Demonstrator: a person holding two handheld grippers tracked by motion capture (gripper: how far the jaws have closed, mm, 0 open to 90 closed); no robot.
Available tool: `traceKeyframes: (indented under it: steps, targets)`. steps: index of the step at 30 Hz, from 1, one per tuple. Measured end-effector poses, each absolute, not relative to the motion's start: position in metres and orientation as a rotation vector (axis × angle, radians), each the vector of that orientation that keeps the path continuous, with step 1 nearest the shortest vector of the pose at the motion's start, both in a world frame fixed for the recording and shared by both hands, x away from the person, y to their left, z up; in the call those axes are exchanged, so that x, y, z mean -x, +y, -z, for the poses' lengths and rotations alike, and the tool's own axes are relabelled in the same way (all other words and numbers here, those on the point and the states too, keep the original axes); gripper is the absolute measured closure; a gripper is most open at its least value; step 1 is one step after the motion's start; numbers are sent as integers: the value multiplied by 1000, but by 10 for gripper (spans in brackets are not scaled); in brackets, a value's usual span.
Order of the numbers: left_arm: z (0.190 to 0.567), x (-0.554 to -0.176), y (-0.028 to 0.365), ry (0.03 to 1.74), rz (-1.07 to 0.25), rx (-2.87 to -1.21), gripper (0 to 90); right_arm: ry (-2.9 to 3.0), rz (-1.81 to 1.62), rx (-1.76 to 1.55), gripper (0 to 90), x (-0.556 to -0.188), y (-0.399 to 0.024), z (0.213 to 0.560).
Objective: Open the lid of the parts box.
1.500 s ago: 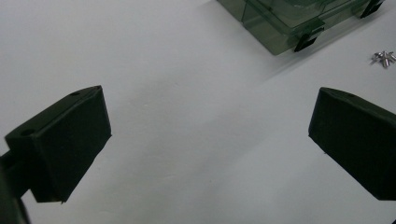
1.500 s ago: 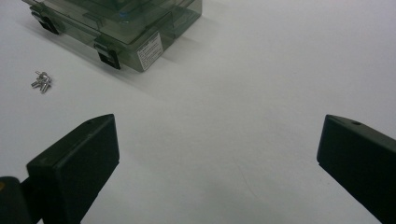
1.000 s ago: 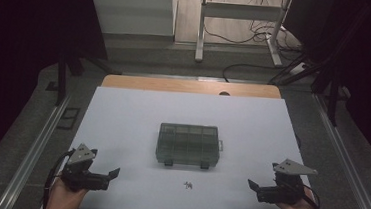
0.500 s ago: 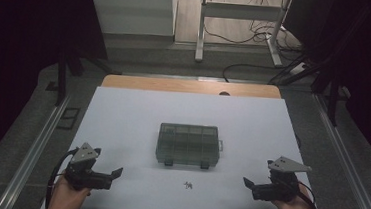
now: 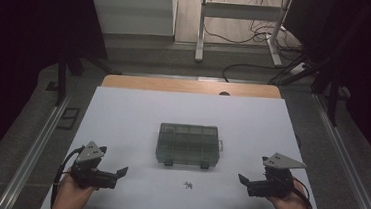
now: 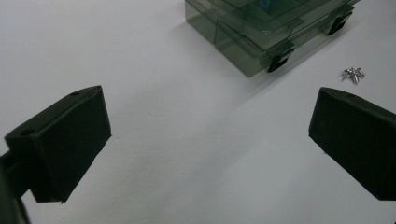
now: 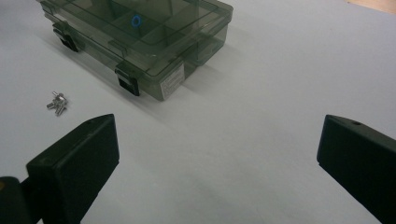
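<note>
A smoky clear compartment box [image 5: 188,144] sits shut in the middle of the white table [image 5: 137,116], with two black latches on its near side. It also shows at the top of the left gripper view as the box [image 6: 261,28] and in the right gripper view as the box [image 7: 140,35], with a blue ring inside. A small heap of silver screws [image 5: 188,185] lies just in front of it, also seen as screws [image 6: 353,73] and screws [image 7: 57,103]. My left gripper [image 5: 120,172] rests at the near left, jaws wide open and empty. My right gripper [image 5: 243,179] rests at the near right, open and empty too.
The far edge of the table shows a wooden strip [image 5: 190,86]. Beyond it stand a metal frame [image 5: 240,23] and loose cables [image 5: 257,65] on the floor. Metal rails [image 5: 34,148] run along both sides of the table.
Both grippers have slid a little nearer the front edge of the table and slightly inward. The box and the screws have not moved.
</note>
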State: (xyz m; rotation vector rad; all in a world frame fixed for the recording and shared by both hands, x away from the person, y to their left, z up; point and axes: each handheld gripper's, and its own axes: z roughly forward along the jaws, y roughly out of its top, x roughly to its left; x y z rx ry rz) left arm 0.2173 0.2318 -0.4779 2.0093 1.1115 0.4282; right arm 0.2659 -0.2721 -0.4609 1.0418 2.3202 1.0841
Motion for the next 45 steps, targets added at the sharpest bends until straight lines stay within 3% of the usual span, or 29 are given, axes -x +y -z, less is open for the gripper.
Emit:
traceKeyframes:
  steps: [45]
  targets:
    - [480, -252, 186, 1039, -384, -2069, 0, 2412, -1080, -1047, 16, -292, -223, 464]
